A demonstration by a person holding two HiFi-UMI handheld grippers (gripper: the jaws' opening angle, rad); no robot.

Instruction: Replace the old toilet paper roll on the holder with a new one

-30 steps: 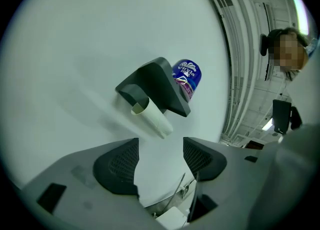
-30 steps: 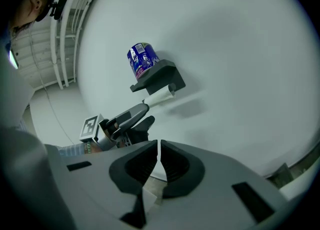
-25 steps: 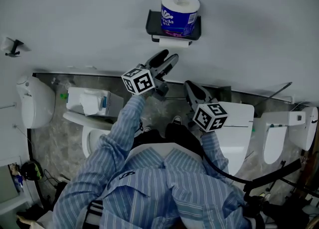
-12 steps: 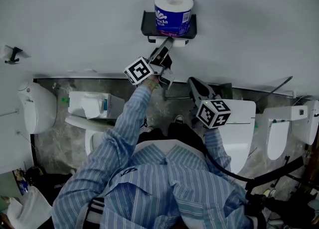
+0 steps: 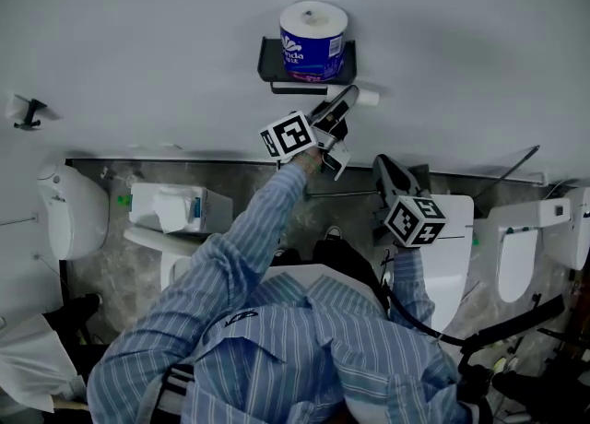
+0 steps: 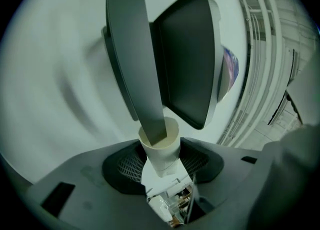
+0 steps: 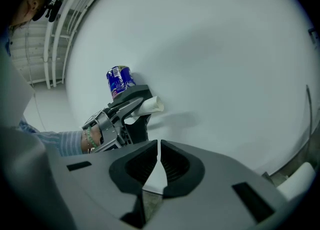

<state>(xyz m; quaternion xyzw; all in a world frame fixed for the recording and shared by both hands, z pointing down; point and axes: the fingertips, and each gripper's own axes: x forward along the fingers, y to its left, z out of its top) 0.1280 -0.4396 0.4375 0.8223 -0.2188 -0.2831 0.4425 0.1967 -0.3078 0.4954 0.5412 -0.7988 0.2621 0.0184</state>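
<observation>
A white wall (image 5: 138,26) rises behind a toilet (image 5: 452,265). On the wall hangs a dark shelf holder (image 5: 269,61). A wrapped toilet roll (image 5: 313,40) stands upright on it, with only "nda" readable on its blue wrapper. The right gripper (image 7: 159,149) is closed and empty. The left gripper (image 5: 350,95), whose jaws have just been closing, clamps the bare cardboard tube (image 5: 368,98) just right of the holder.

Head view looks steeply down; all views share the holder (image 5: 270,61).

New roll (image 5: 313,33) atop holder (image 5: 267,61); old tube (image 5: 367,98) beneath, right.
</observation>
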